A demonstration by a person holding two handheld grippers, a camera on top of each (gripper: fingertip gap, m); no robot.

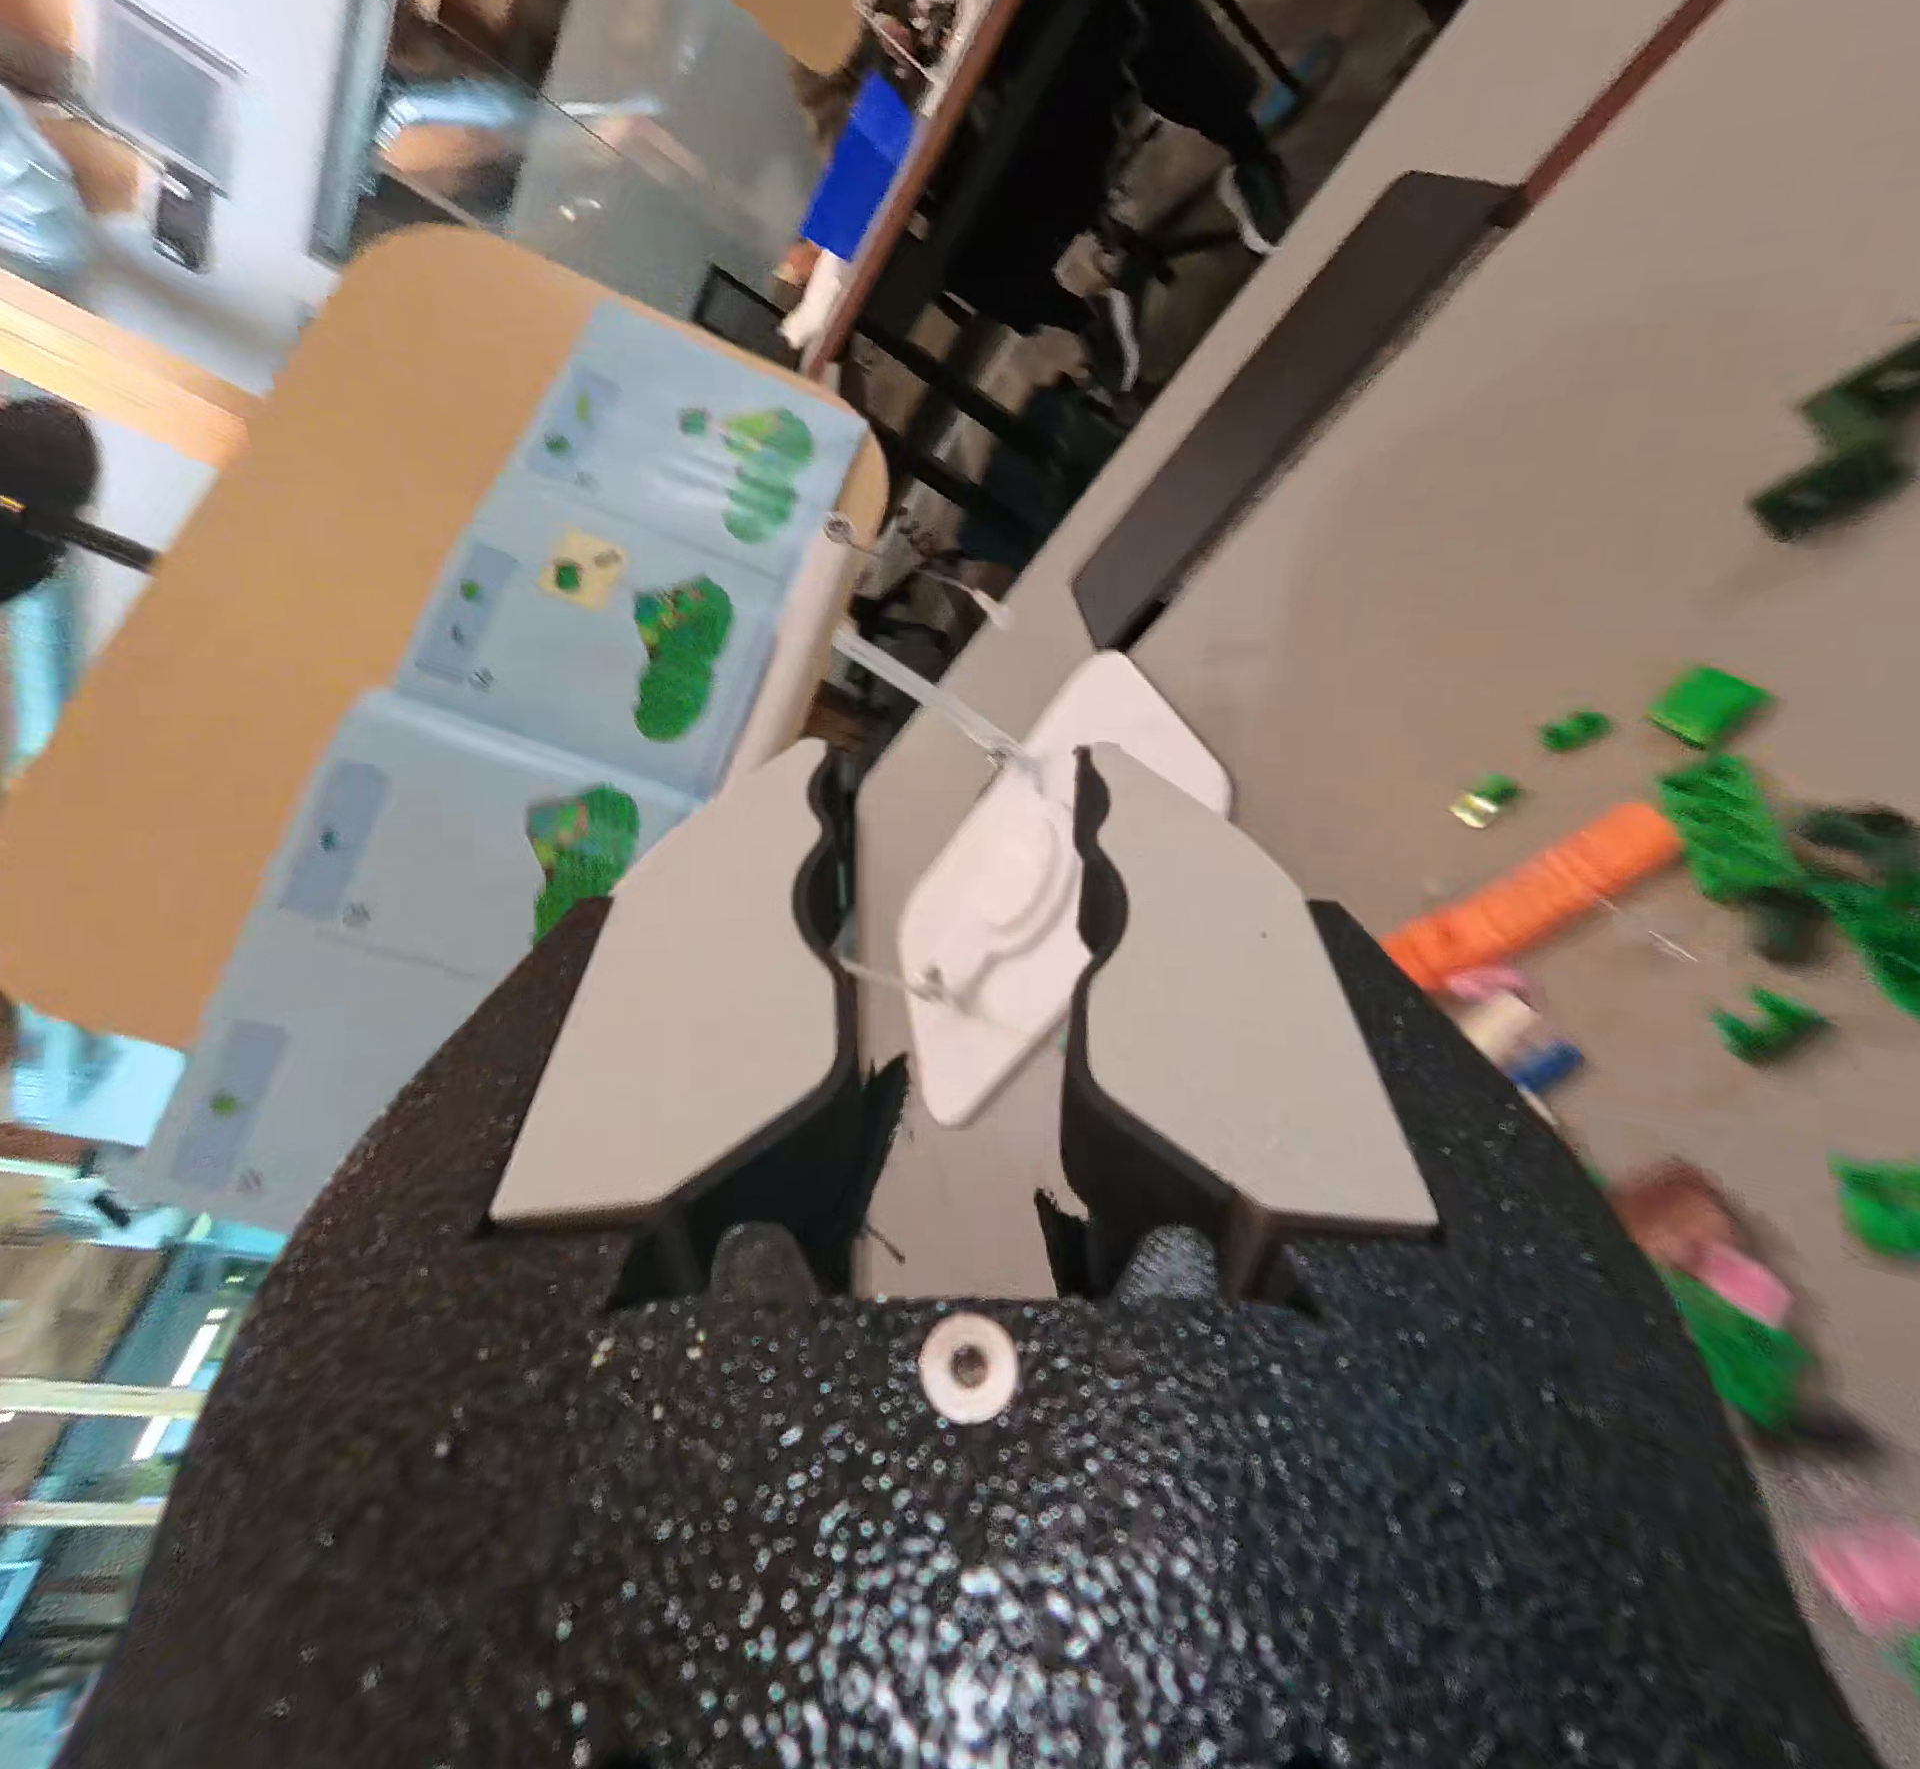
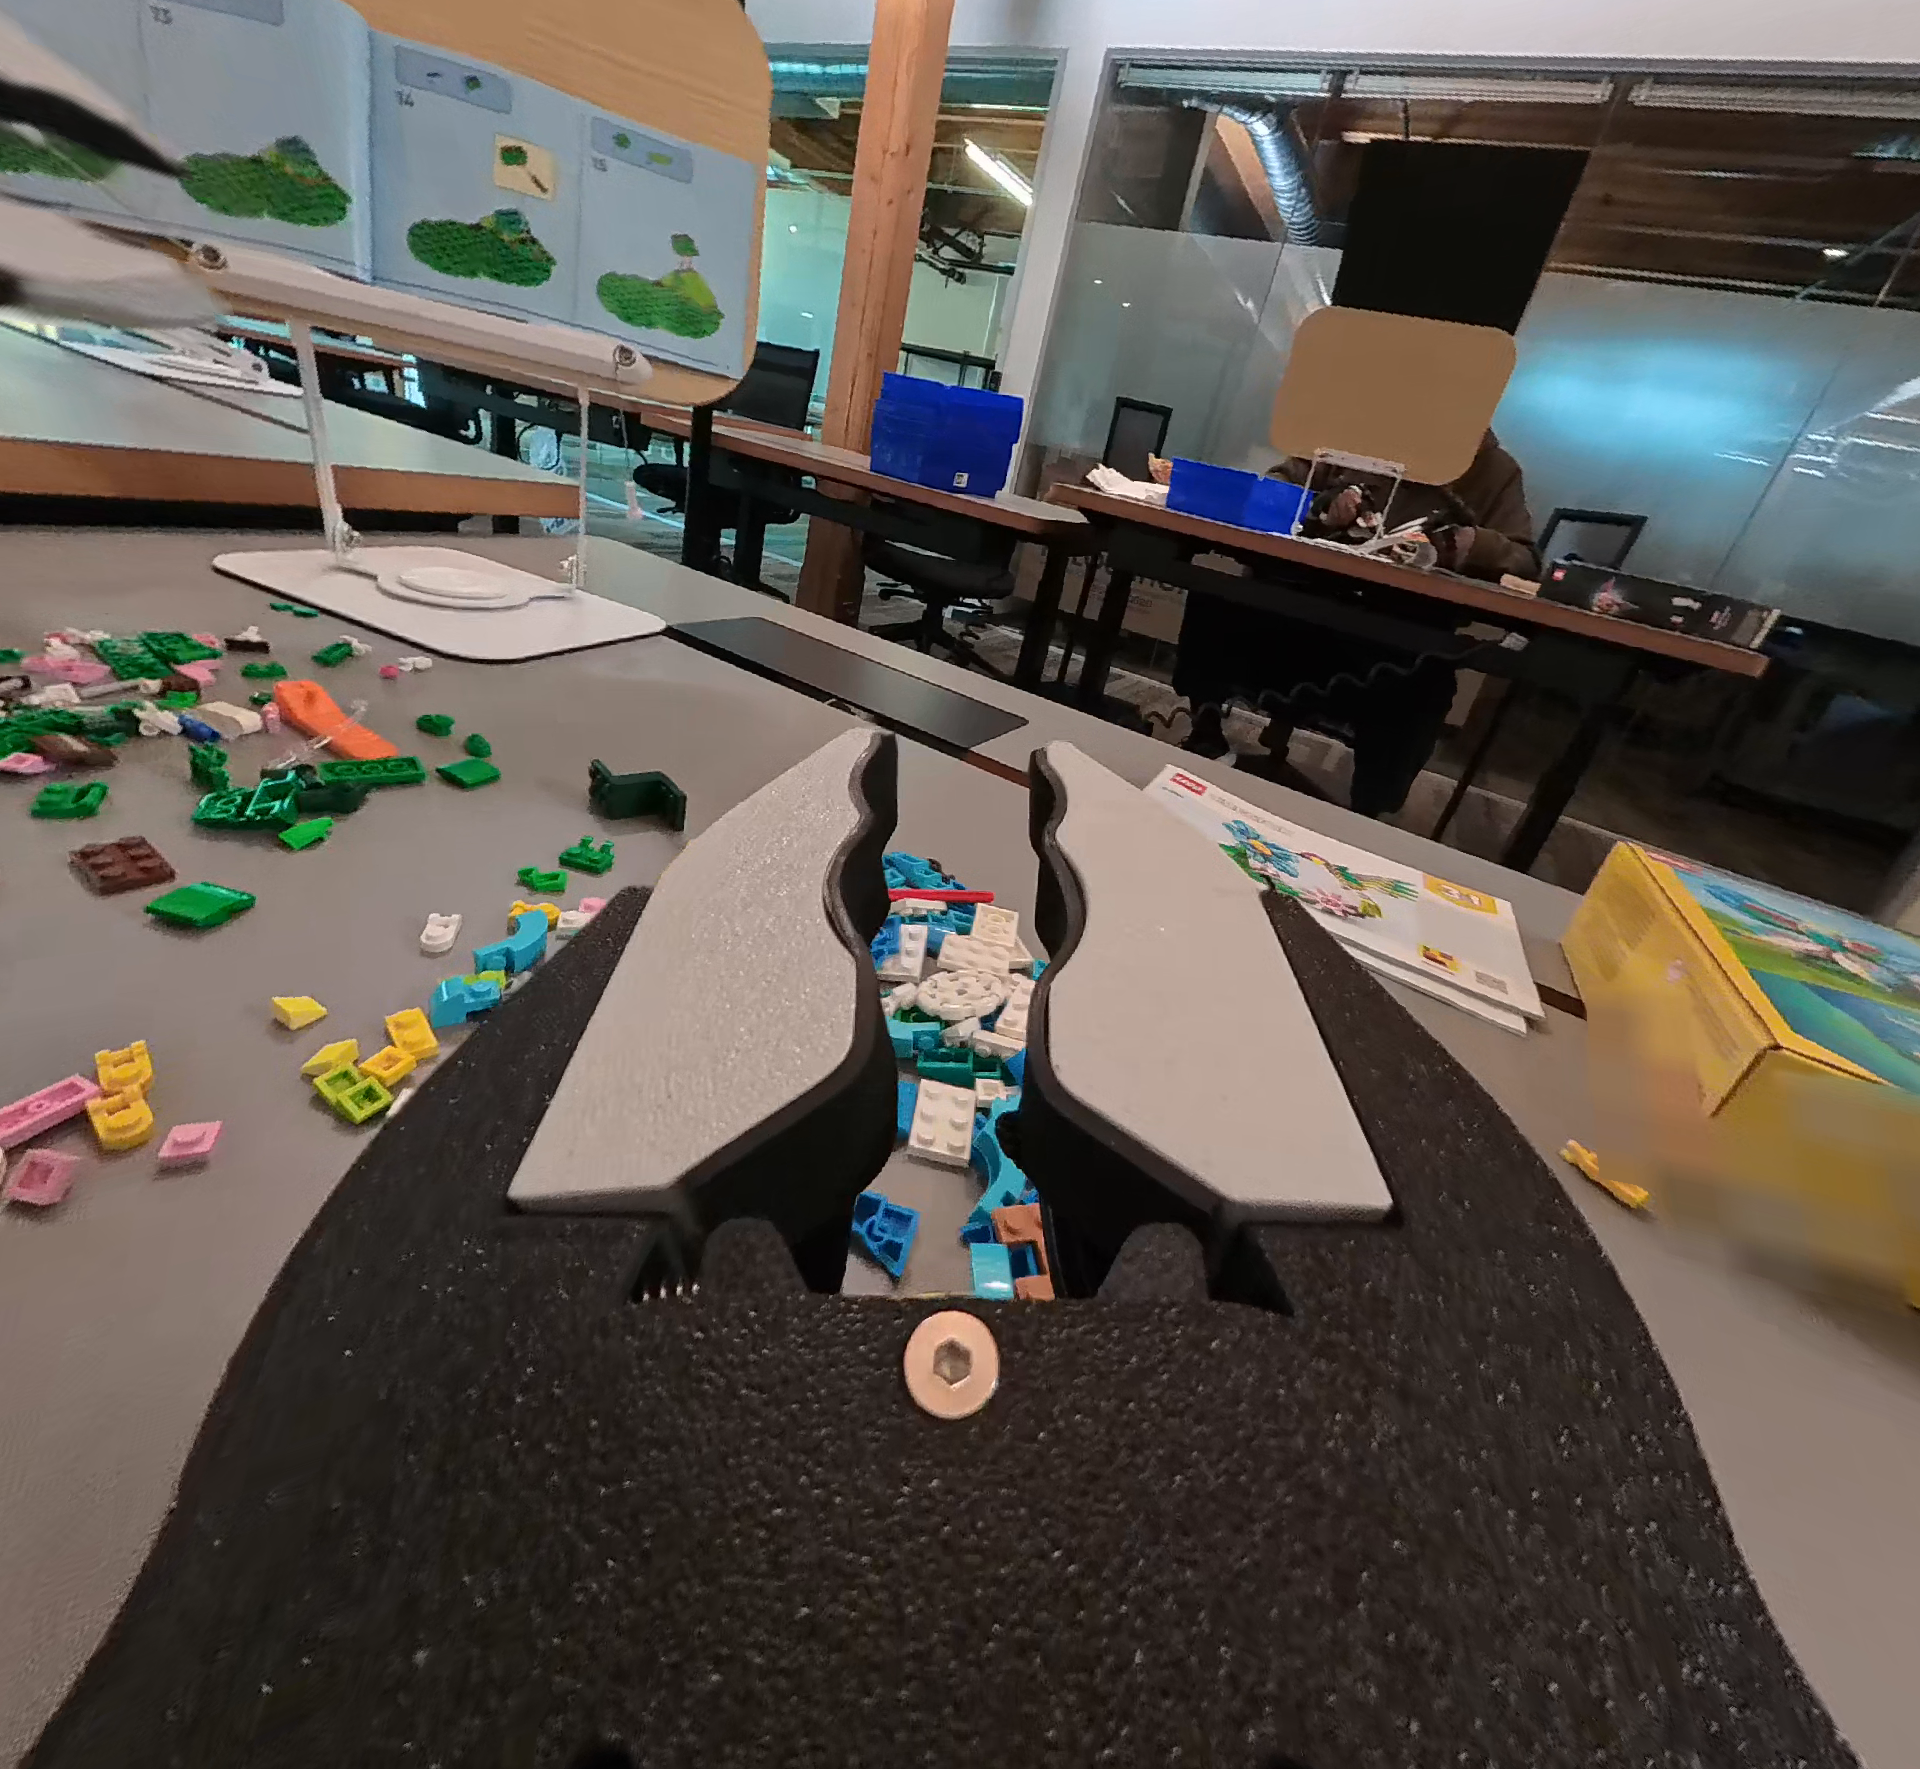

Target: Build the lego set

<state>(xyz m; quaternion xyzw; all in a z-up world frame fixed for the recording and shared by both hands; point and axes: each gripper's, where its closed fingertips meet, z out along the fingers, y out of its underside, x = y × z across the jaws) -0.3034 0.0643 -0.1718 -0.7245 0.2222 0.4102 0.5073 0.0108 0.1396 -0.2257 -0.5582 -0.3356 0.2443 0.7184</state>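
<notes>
Hovering tilted over the grey counter [image 1: 1351, 576], the left gripper [image 1: 961, 878] stands parted and empty, aimed at the white stand base [image 1: 987, 940] beneath the propped instruction booklet [image 1: 582, 680]; green bricks [image 1: 1725, 836] and an orange piece [image 1: 1527, 888] lie blurred to the right.

From the right wrist, the right gripper [image 2: 961, 836] is also parted and empty, above a blue-and-white brick pile [image 2: 951, 1002]. Picking well probably means checking the booklet first, then lowering squarely onto one brick (the pile is crowded). A yellow set box [image 2: 1745, 981] sits right; office desks stand beyond.
</notes>
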